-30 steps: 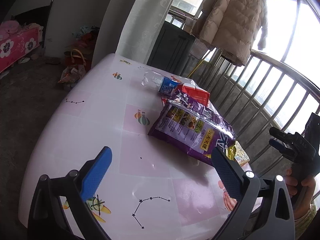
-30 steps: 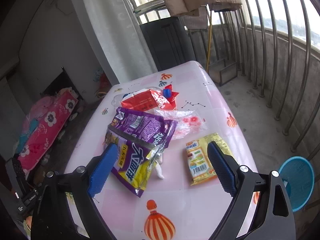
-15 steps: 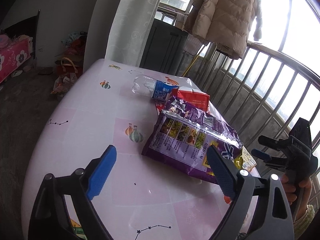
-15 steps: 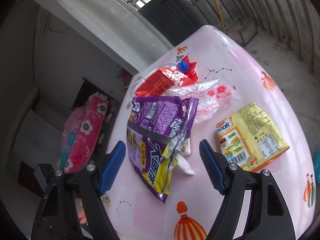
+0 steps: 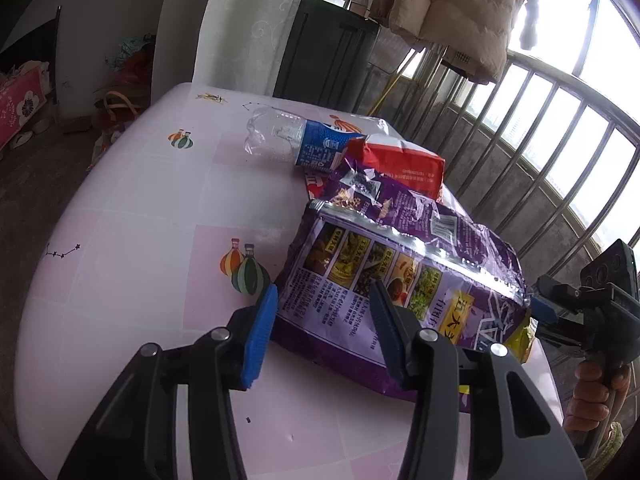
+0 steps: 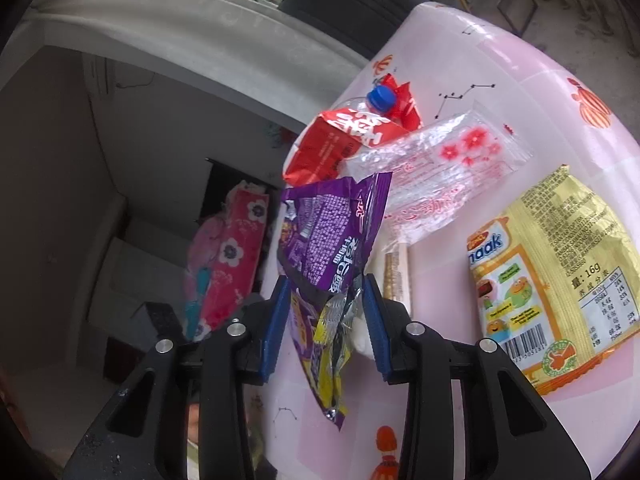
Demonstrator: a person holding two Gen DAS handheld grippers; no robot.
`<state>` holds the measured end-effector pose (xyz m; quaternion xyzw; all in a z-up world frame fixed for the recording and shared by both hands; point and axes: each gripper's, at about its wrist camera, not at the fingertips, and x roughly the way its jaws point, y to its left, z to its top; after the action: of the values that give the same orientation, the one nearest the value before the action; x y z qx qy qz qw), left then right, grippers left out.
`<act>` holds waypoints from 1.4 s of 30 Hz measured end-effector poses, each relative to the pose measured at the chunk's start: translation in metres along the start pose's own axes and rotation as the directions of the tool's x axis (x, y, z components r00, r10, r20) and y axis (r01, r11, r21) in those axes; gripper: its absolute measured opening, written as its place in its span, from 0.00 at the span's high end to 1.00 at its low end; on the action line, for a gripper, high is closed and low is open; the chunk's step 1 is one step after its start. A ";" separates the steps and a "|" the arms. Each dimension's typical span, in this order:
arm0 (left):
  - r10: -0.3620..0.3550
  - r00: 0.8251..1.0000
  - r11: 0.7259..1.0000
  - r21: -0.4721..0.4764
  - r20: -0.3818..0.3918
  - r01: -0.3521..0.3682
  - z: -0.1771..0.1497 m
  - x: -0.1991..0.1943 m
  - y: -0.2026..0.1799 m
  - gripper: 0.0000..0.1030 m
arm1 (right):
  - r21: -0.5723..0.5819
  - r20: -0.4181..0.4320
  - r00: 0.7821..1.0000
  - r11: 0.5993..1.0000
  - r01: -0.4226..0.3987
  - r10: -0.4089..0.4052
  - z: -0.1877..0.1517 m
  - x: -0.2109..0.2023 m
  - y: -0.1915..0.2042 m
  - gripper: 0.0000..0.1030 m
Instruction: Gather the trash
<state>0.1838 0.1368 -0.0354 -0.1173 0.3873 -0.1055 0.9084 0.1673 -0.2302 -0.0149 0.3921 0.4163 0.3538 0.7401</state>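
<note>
Purple snack bag (image 6: 332, 248) sits between right gripper (image 6: 326, 322) fingers, partly closed.

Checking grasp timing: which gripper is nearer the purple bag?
Right. The right gripper has the purple bag between its jaws; the left gripper straddles the bag's other end, jaws wider.

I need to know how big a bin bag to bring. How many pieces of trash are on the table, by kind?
Purple snack bags: 1
Red packets: 1
Yellow packets: 1
Clear wrappers: 1
Plastic bottles: 1
Total: 5
</note>
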 end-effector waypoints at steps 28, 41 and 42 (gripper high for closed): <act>-0.062 0.993 0.997 -0.044 -0.099 0.058 -0.019 0.021 0.002 0.66 | -0.283 0.032 0.979 0.937 0.204 -0.203 -0.027 0.051 0.059 0.80; -0.004 0.998 0.991 -0.130 0.061 0.012 -0.017 -0.066 0.041 0.66 | -0.590 0.049 0.986 0.792 0.158 -0.160 -0.055 0.041 0.112 1.00; 0.012 0.997 0.990 -0.140 0.072 -0.001 -0.018 -0.075 0.046 0.66 | -0.633 0.049 0.985 0.757 0.161 -0.168 -0.063 0.037 0.119 1.00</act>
<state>0.1242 0.1992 -0.0102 -0.1832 0.3608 -0.0708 0.9117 0.1027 -0.1277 0.0553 0.0796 0.3093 0.4090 0.8548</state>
